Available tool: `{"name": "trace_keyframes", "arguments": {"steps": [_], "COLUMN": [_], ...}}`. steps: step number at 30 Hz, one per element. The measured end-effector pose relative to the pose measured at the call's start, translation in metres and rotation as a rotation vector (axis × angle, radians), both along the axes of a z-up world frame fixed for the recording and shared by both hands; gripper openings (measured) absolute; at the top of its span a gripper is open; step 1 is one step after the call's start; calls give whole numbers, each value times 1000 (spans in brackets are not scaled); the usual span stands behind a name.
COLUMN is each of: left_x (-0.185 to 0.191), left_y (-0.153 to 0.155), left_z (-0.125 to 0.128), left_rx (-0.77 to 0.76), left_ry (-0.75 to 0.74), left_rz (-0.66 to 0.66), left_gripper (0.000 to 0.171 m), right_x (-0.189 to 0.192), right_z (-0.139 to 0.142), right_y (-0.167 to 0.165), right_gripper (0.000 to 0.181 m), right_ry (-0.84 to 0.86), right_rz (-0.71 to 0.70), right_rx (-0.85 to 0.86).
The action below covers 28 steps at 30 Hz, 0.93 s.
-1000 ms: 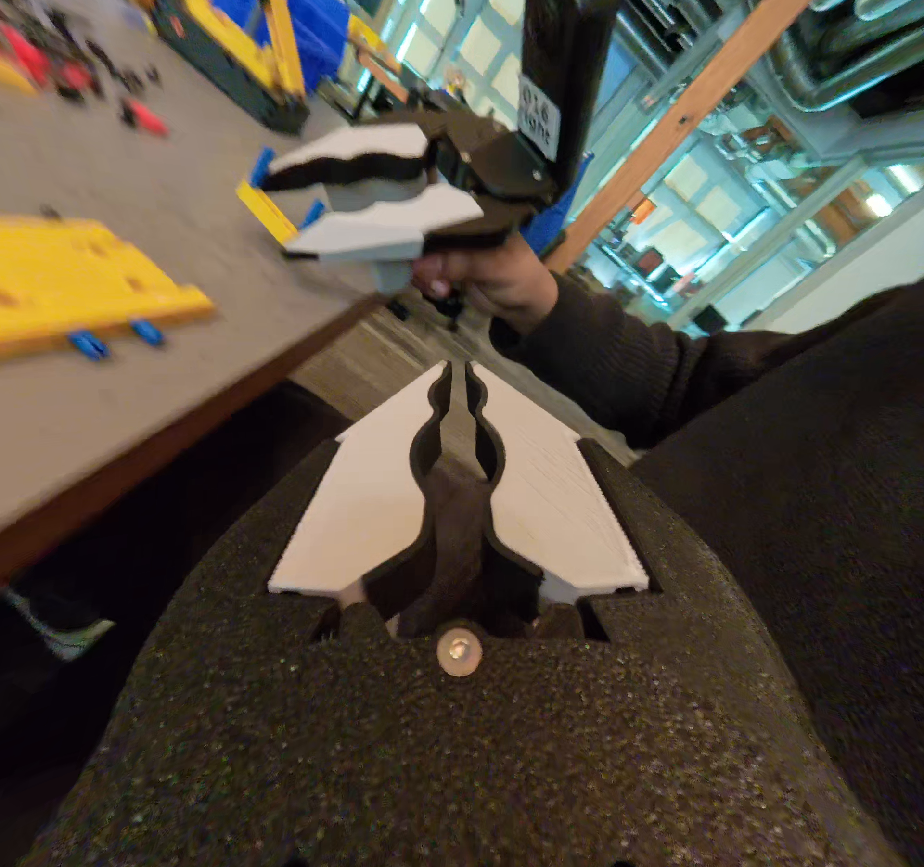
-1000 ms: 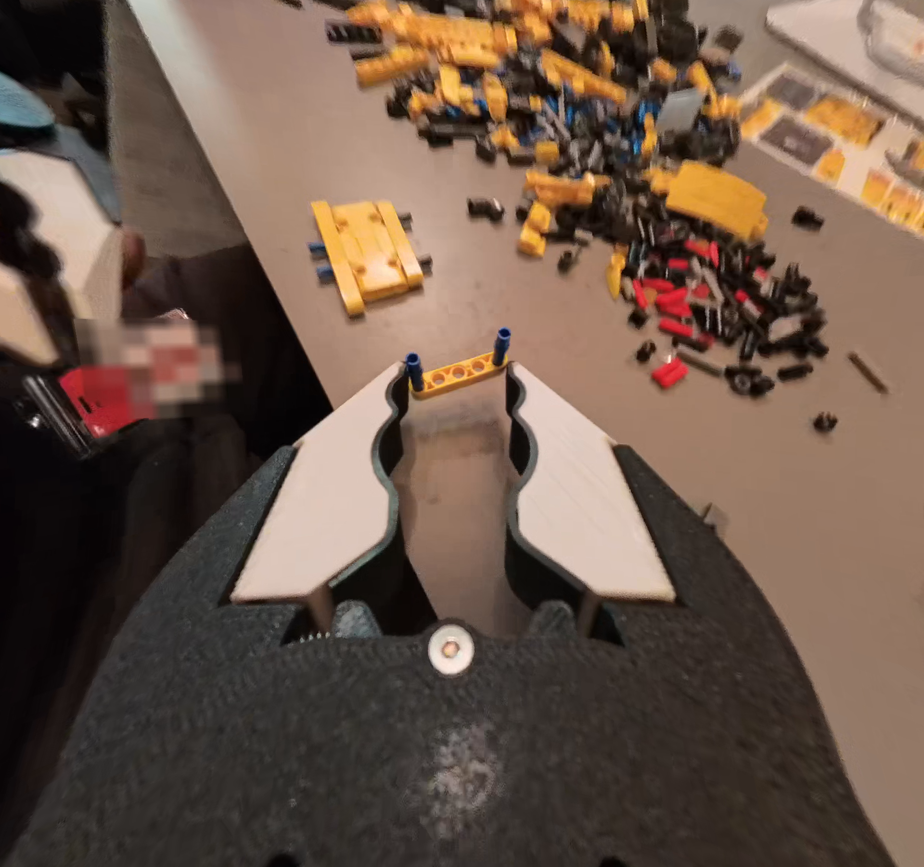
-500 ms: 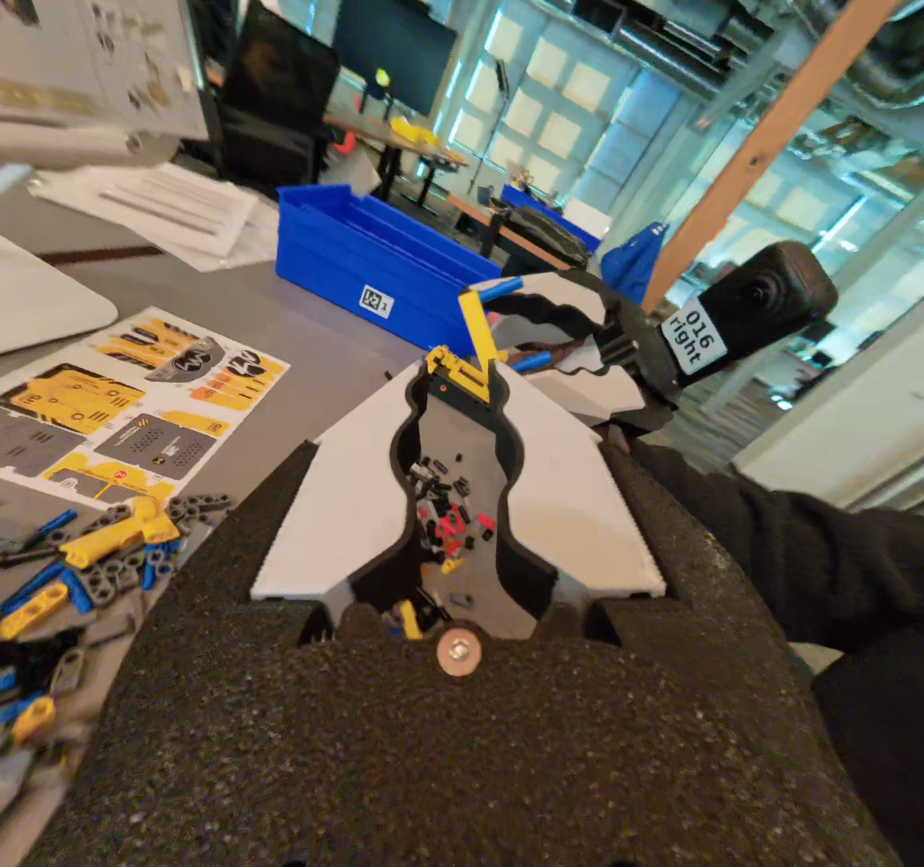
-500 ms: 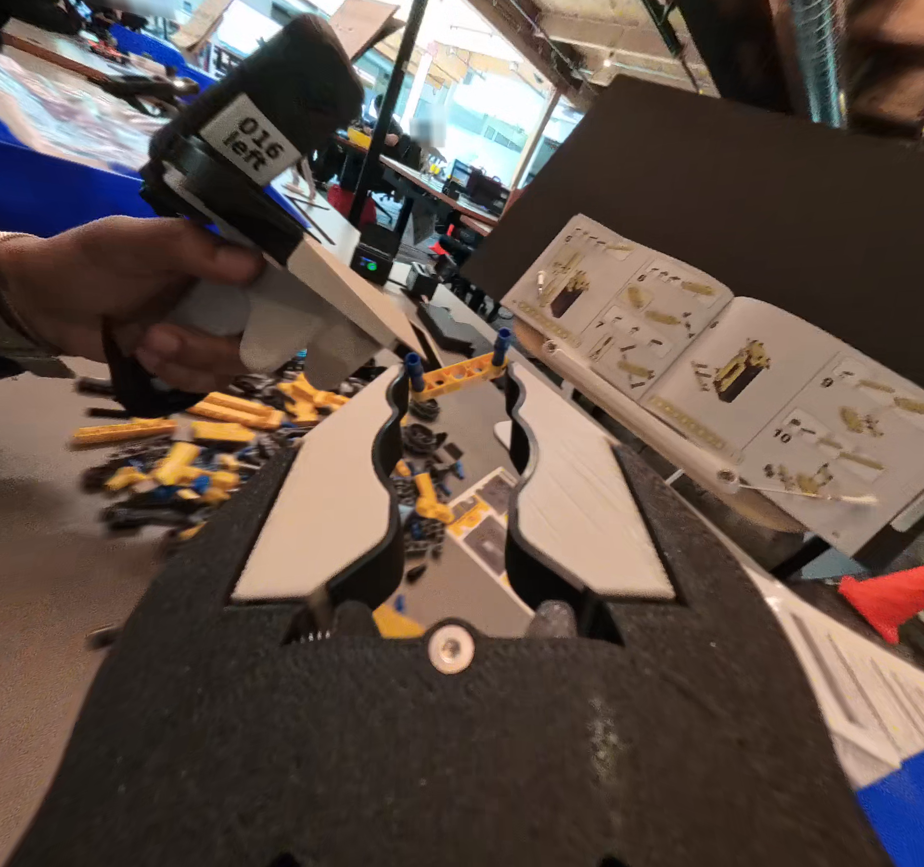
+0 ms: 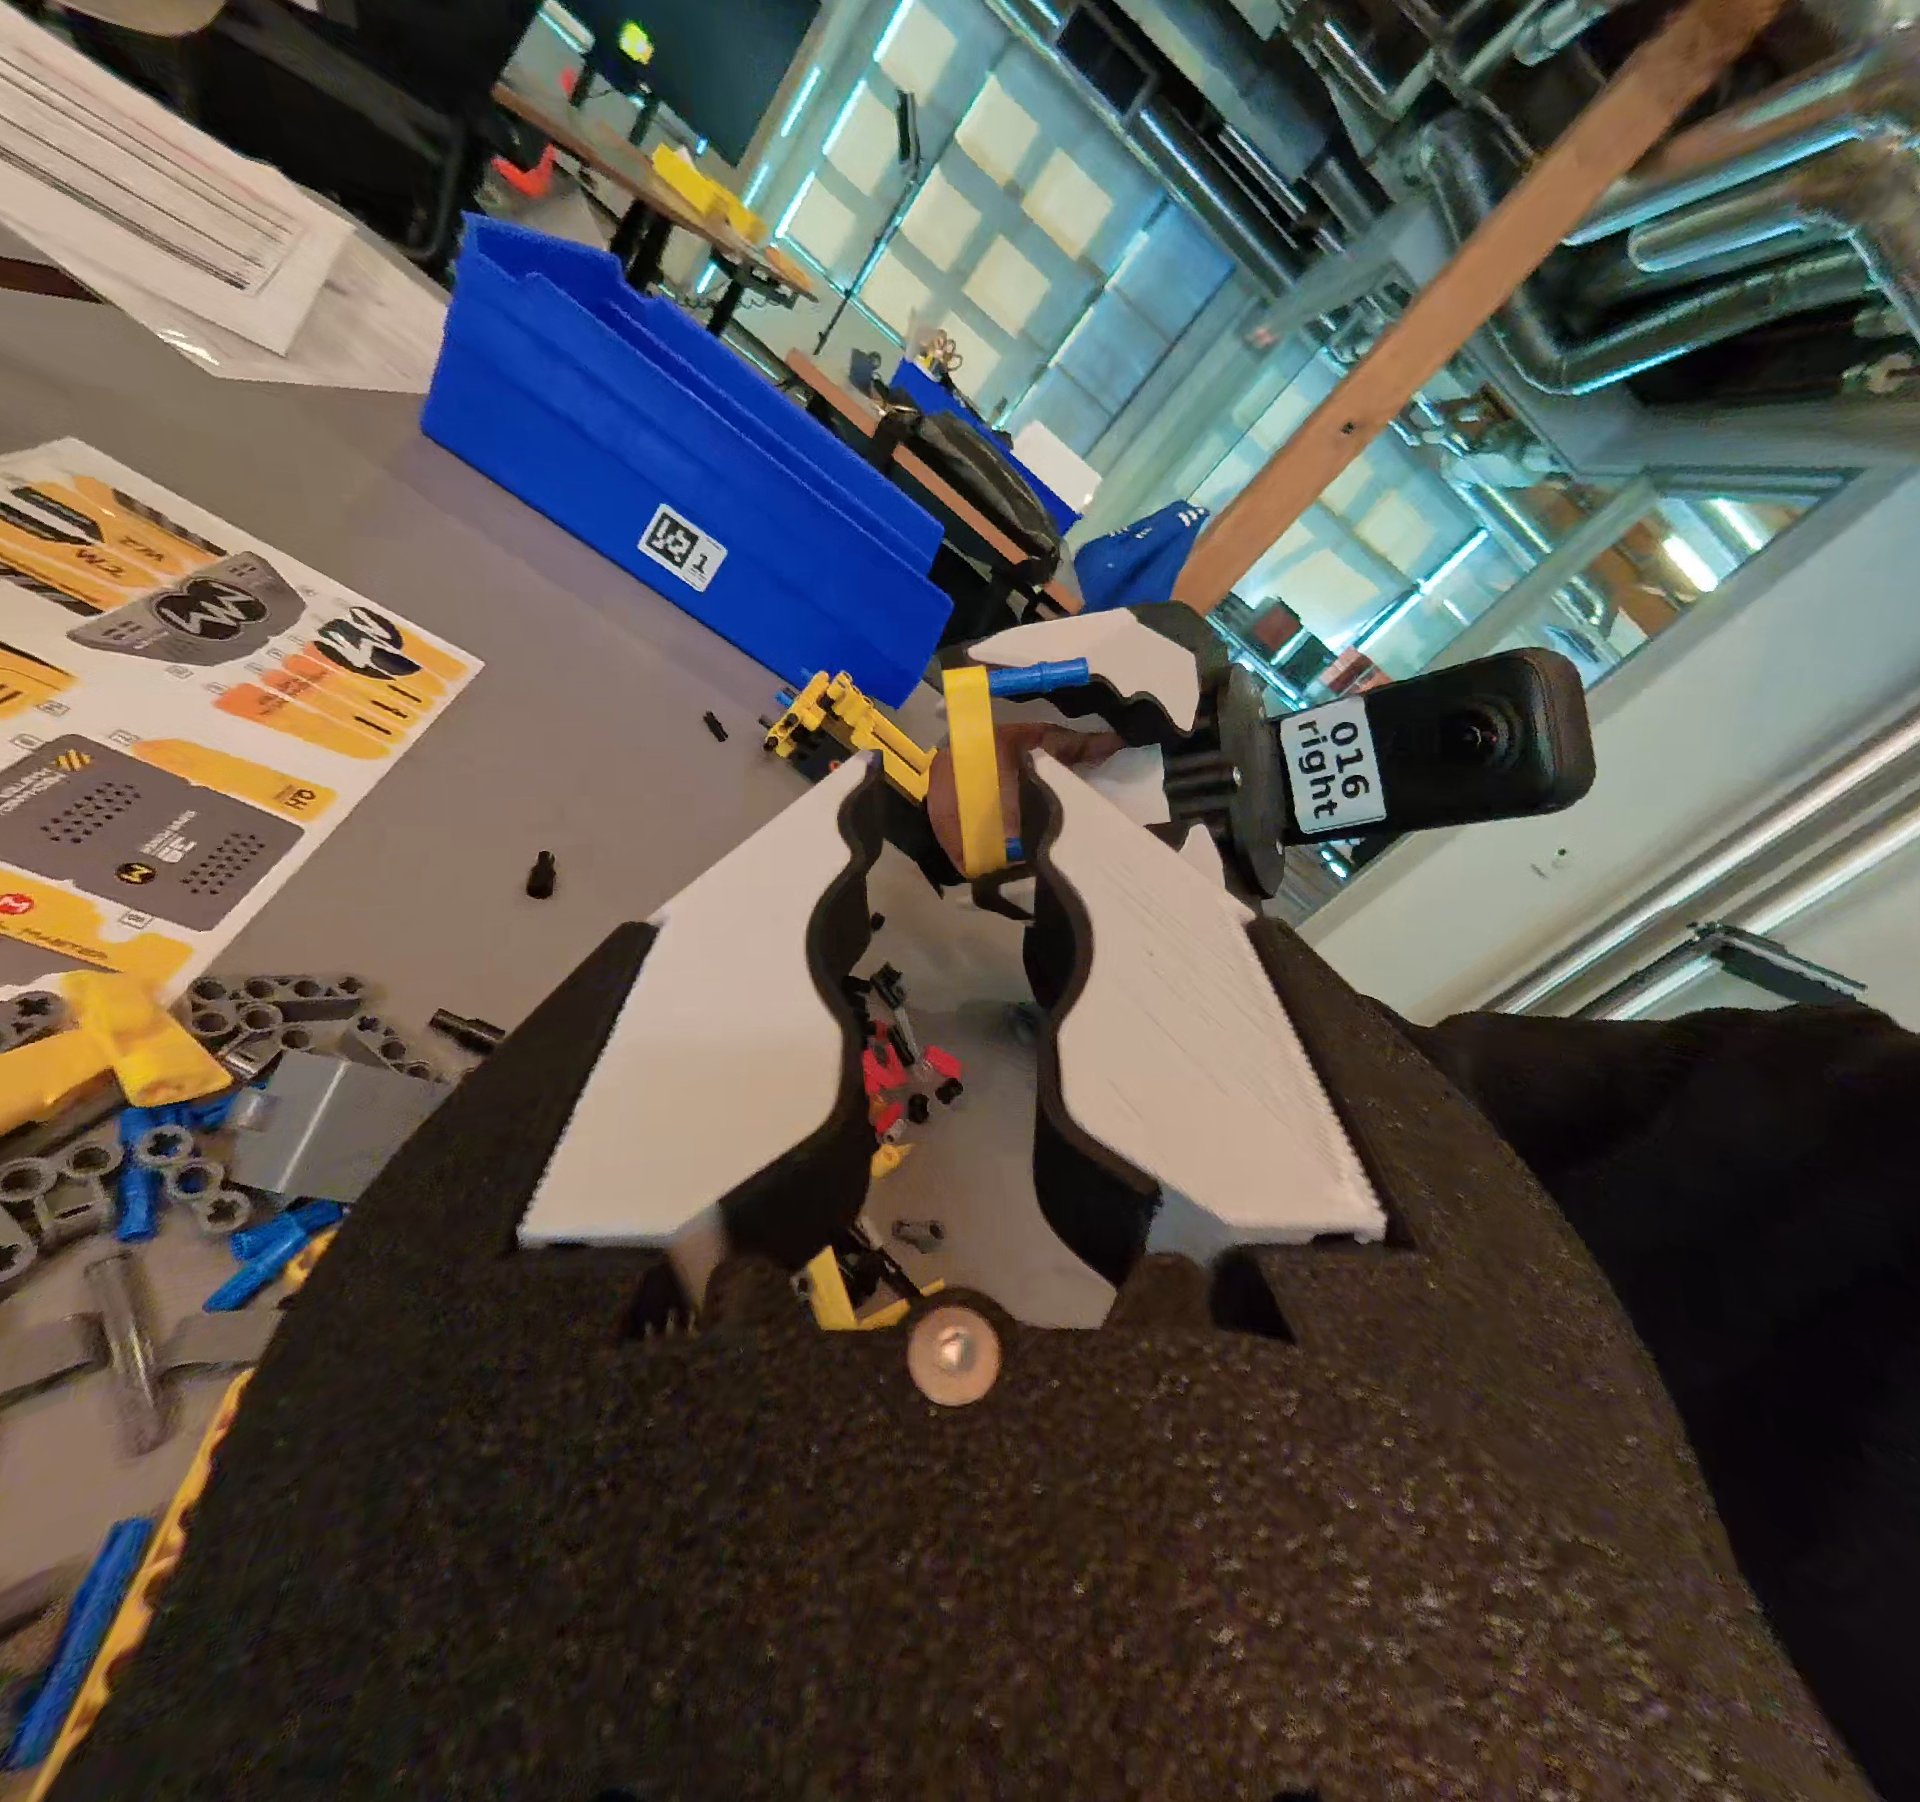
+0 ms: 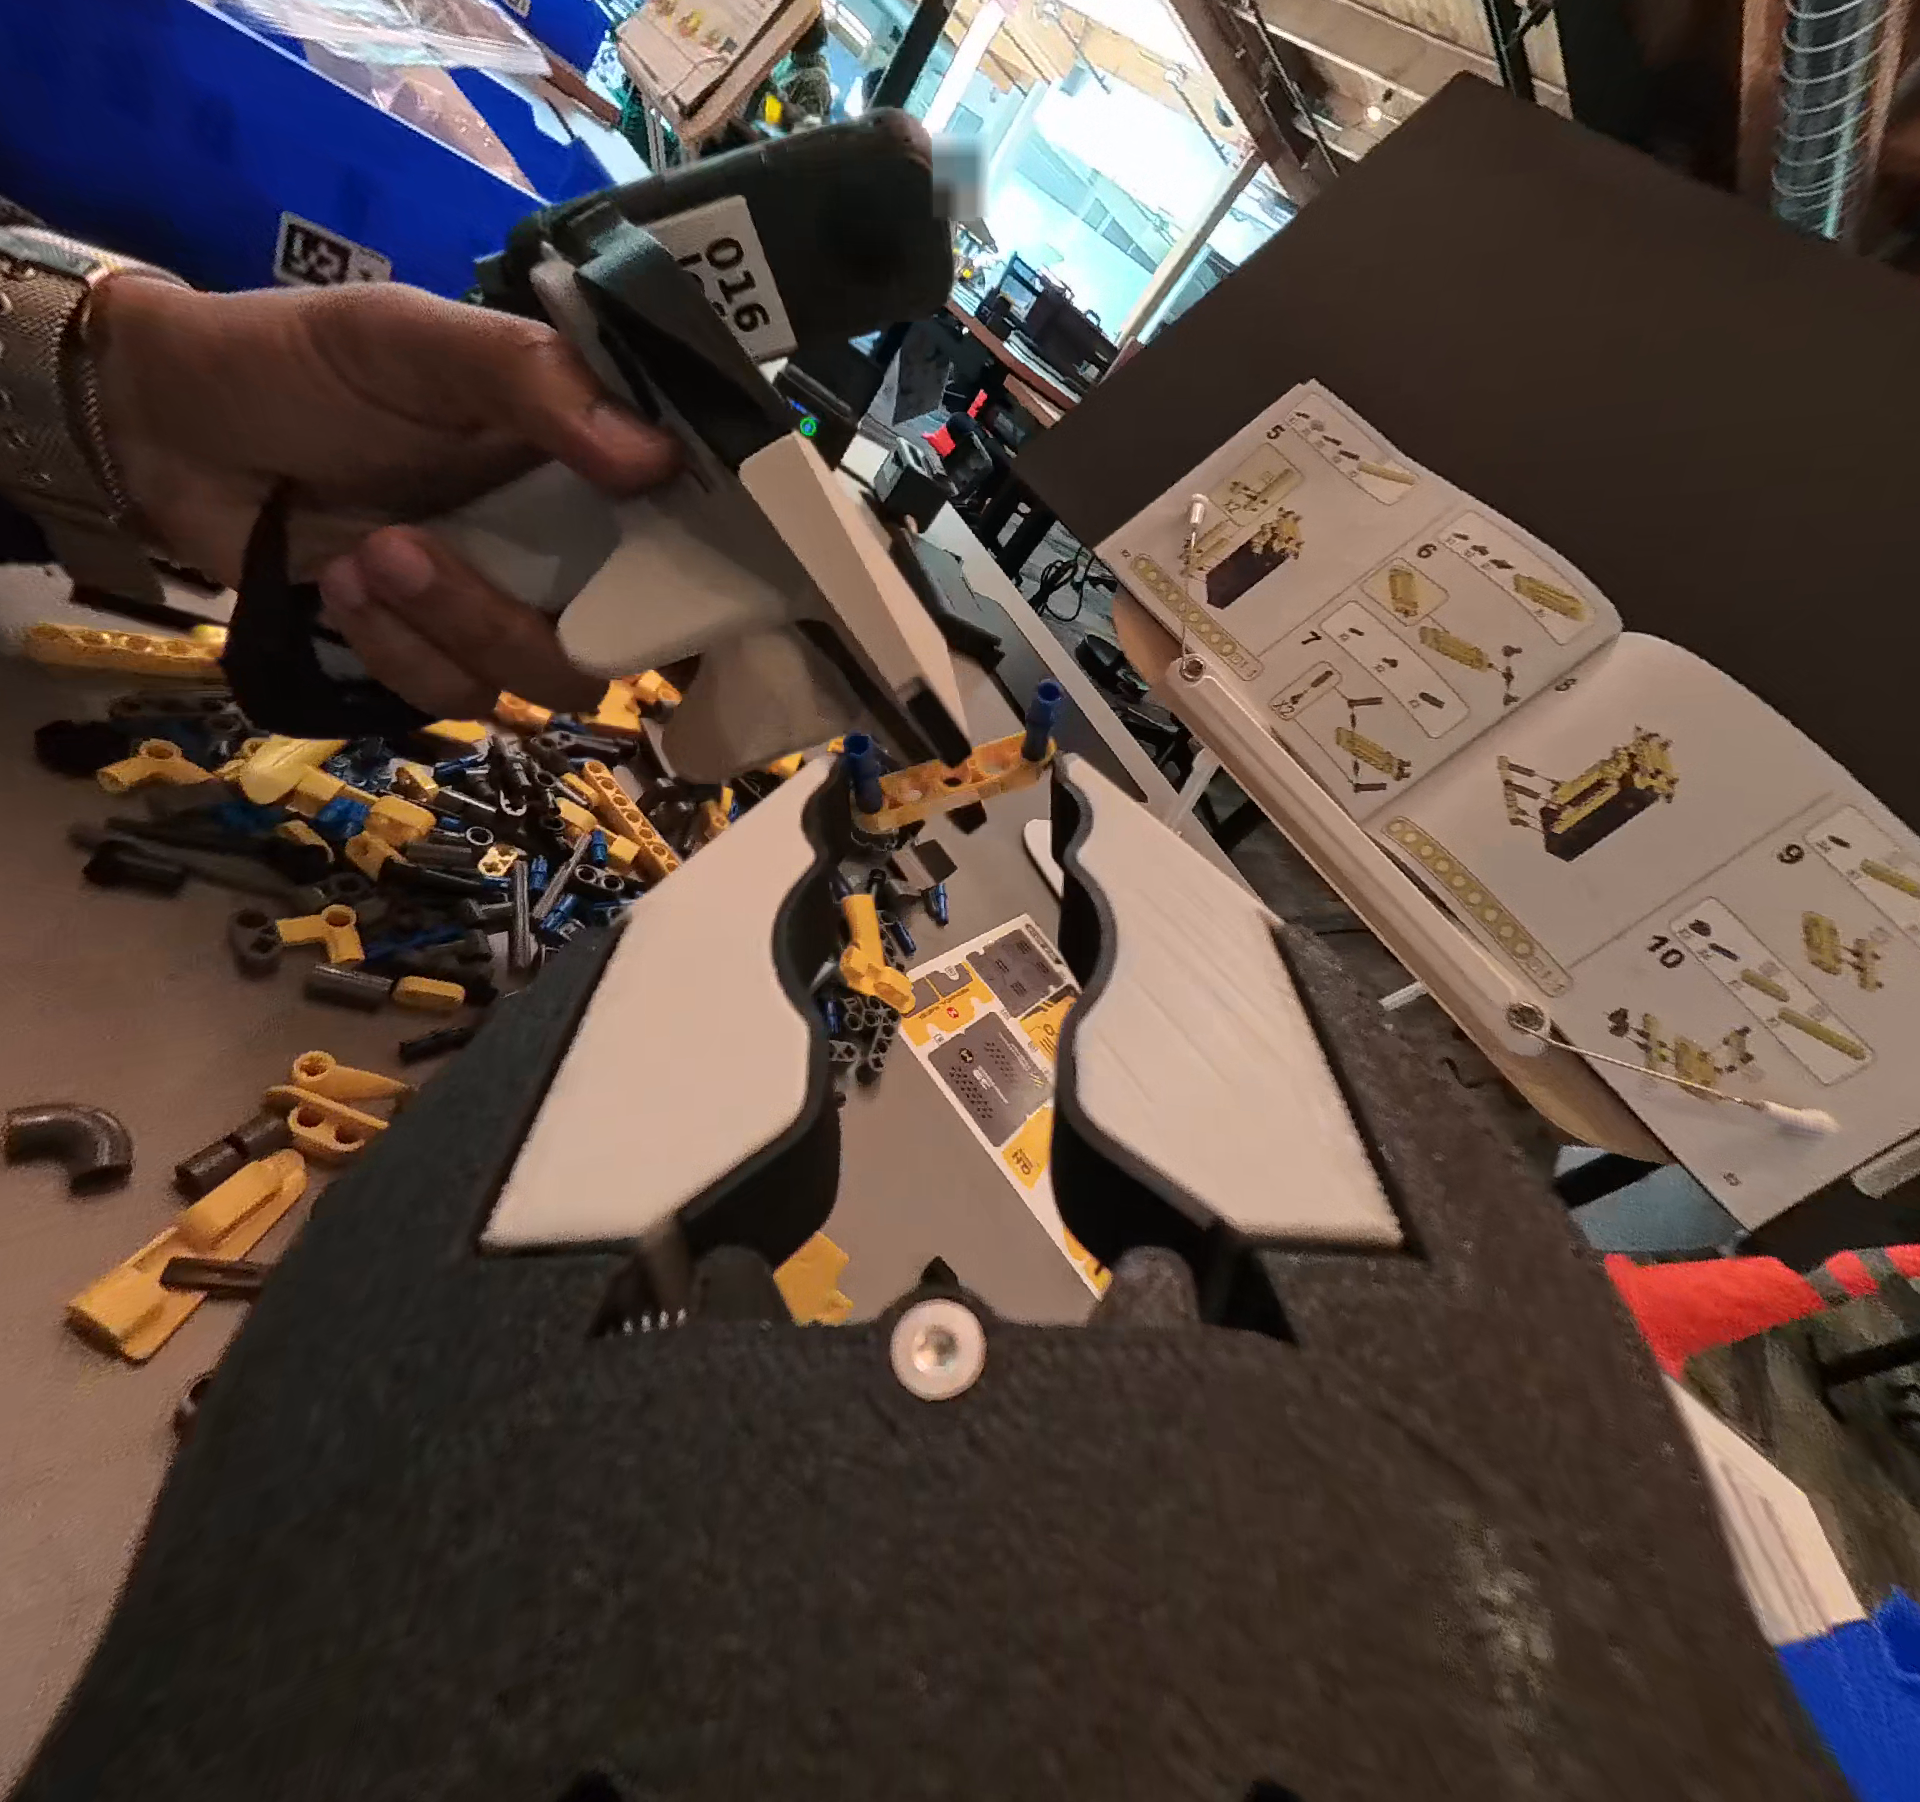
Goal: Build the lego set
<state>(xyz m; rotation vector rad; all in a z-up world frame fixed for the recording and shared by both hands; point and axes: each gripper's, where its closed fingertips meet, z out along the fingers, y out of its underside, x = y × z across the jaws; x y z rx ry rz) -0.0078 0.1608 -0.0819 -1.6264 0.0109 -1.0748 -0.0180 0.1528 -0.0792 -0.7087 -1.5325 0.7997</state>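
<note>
Item: right gripper [image 6: 951, 796], white ribbed plastic fingers with wavy black inner pads, on a coarse black foam-textured body. Its jaws stood part-way apart and were clamped endwise on a short yellow perforated plastic beam [image 6: 956, 776], which bridged the two tips well above the table. Two blue ridged plastic pins [image 6: 1042, 708] stood up from the beam's end holes. The hold lay on the beam's narrow ends only, so little pad surface bore on smooth, hard plastic; judged a grip that would tolerate little sideways push. Item: left gripper [image 5: 951, 791], same make, held in a bare hand [image 6: 343, 443]. Its jaws were spread about as wide and gripped nothing. In the left wrist view the beam showed end-on between its tips, nearer the right-hand finger; in the right wrist view one tip lay against or just beside the beam's middle. Actual contact could not be told. Surroundings: a matte grey table [image 5: 582, 713]; a loose heap of yellow, black, grey and blue plastic beams and pins [image 6: 468, 869]; a small yellow-and-black assembly [image 5: 831, 724] near a glossy blue plastic bin [image 5: 665, 464]; a flat printed sticker sheet [image 5: 208, 713]; an open paper instruction booklet [image 6: 1507, 713] propped on a stand.
</note>
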Motion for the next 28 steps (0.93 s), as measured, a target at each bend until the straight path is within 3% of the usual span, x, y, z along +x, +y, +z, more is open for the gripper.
{"name": "trace_keyframes", "arguments": {"steps": [4,7,9,13,20,23,28], "left_x": [5,10,7,-2,6,21,35], "left_y": [0,-3,-2,-4,-18,-25,-29], "left_z": [-2,0,-1,7,18,20,14], "left_rx": [2,13,25,78,272,327,372], "left_ry": [34,47,89,117,260,345,479], "left_rz": [-1,-23,3,44,25,-18,-24], "left_gripper": [23,8,7,7,7,7,7], "right_x": [1,1,0,2,25,28,27], "right_z": [-2,-3,-3,4,37,37,26], "right_y": [-6,-8,-8,-11,-19,-21,-37], "right_gripper": [39,39,39,39,39,38,35], "right_ry": [-5,-6,3,40,52,18,-42], "right_rz": [9,8,15,100,469,524,551], "right_rx": [59,69,45,-151,-739,-787,-715]}}
